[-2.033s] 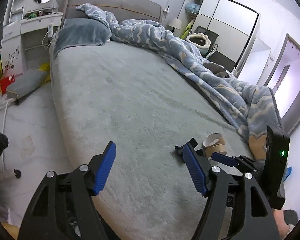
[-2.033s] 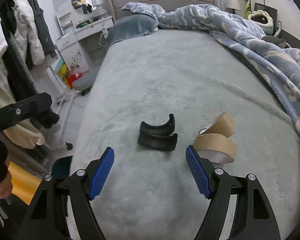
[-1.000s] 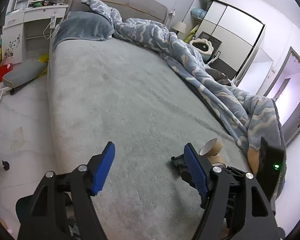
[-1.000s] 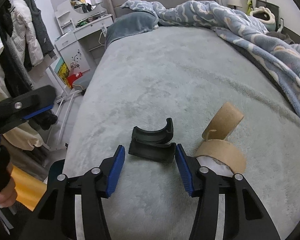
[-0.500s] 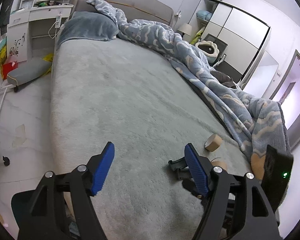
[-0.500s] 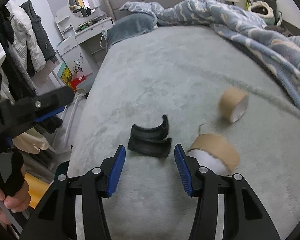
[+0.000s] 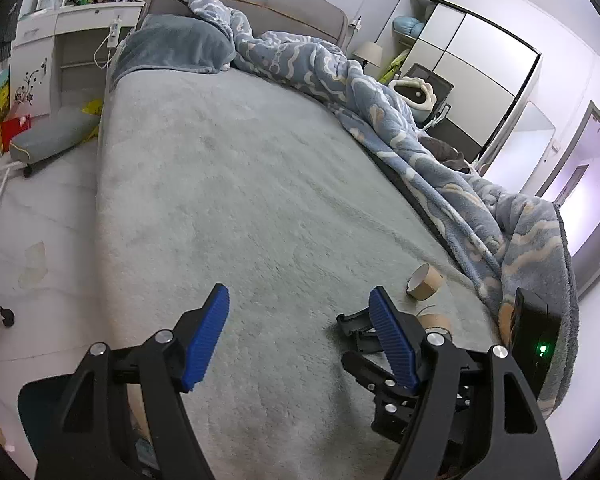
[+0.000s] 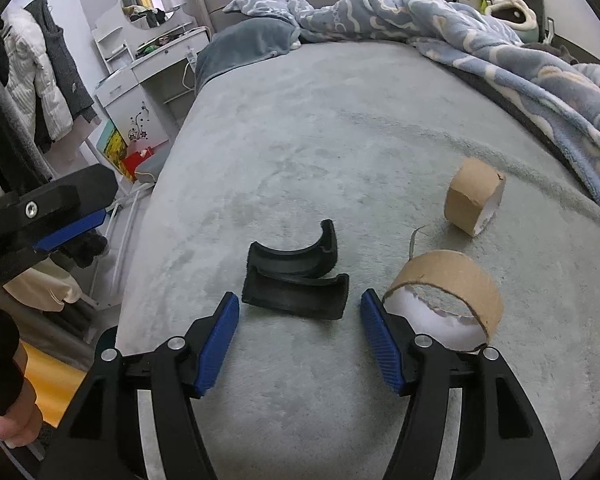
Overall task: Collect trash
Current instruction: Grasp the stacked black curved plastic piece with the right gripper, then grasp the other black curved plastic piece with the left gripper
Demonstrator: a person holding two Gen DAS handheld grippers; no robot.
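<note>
Black curved plastic pieces (image 8: 296, 280) lie on the grey bed (image 8: 340, 128), just ahead of your right gripper (image 8: 300, 336), fingers spread, nothing held. Two cardboard tape cores (image 8: 444, 292) sit right of them. Your left gripper (image 7: 300, 332) open too, empty.

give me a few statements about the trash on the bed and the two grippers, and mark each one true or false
1. Two cardboard tape rings lie on the bed: the near ring and the far ring. True.
2. The right gripper is shut on the black curved pieces. False: it is open, with the pieces just ahead of it.
3. The two rings touch each other. False: bare bed separates them.
4. The left gripper is open and holds nothing. True.
5. The blue blanket covers the black pieces. False: they lie uncovered.
</note>
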